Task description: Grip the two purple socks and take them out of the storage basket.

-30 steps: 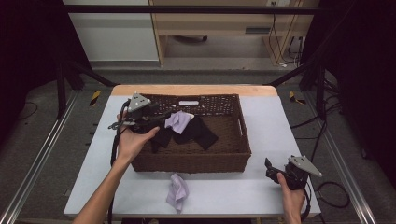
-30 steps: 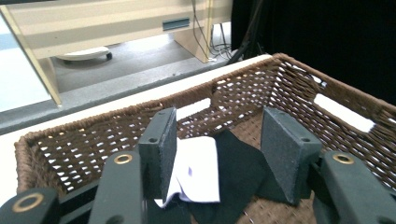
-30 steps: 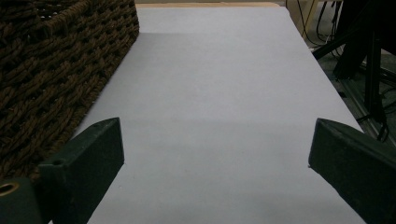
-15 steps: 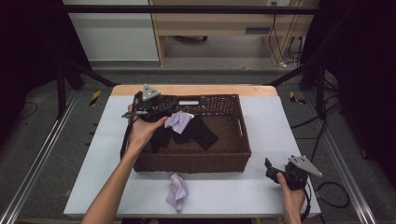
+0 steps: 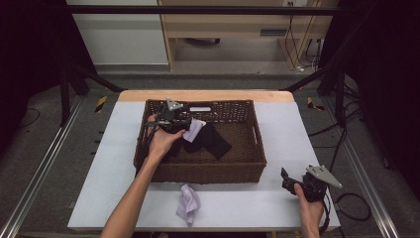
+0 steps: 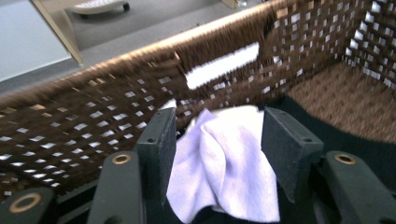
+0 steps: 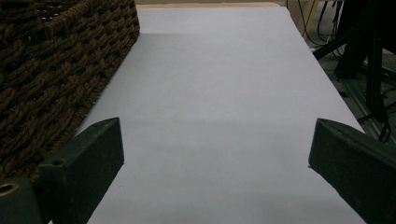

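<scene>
Inside the wicker basket (image 5: 200,171), the left gripper (image 6: 219,140) is straddling a crumpled lilac cloth (image 6: 224,168), jaws apart, while the right gripper (image 7: 215,172) is resting wide open on the table (image 7: 224,93).

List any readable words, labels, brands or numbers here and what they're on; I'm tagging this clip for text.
No readable text.
The wicker basket has a pale slot in its far wall; it is a blank handle opening, not a label.
The lavender cloths and both grippers show no print.
</scene>
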### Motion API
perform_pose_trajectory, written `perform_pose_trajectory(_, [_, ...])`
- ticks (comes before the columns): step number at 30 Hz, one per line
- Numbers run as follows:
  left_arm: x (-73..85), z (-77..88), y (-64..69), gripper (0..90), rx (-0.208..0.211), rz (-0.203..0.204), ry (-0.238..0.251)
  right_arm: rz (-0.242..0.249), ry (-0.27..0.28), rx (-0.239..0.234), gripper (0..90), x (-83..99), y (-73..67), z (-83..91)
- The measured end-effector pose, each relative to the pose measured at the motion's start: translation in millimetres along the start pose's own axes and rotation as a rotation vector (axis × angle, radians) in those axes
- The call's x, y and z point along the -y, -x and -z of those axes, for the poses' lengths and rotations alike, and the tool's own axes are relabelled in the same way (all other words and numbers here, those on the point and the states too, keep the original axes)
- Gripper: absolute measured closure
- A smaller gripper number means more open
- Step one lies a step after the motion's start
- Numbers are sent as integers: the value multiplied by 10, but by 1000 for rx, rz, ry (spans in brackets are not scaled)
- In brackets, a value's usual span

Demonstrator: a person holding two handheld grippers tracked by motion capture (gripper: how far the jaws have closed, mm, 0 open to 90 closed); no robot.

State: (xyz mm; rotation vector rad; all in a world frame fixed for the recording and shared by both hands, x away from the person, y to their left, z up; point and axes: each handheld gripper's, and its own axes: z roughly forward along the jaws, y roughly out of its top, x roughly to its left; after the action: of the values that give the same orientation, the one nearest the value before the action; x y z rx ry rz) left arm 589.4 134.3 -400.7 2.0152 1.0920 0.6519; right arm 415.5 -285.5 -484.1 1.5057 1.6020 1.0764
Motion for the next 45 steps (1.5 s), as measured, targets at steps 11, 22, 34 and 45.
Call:
perform_pose_trajectory(11, [87, -161, 111, 441, 37, -74, -76, 6, 1, 2, 37, 2, -2, -2])
perform_pose_trajectory(22, [124, -230, 175, 422, 43, -124, -131, 3, 0, 1, 37, 2, 0, -1])
perform_pose_trajectory(34, [167, -296, 221, 520, 57, -175, -236, 3, 3, 2, 38, 2, 0, 0])
perform_pose_trajectory(45, [165, -274, 219, 850, 85, -151, -309, 0, 3, 0, 38, 2, 2, 3])
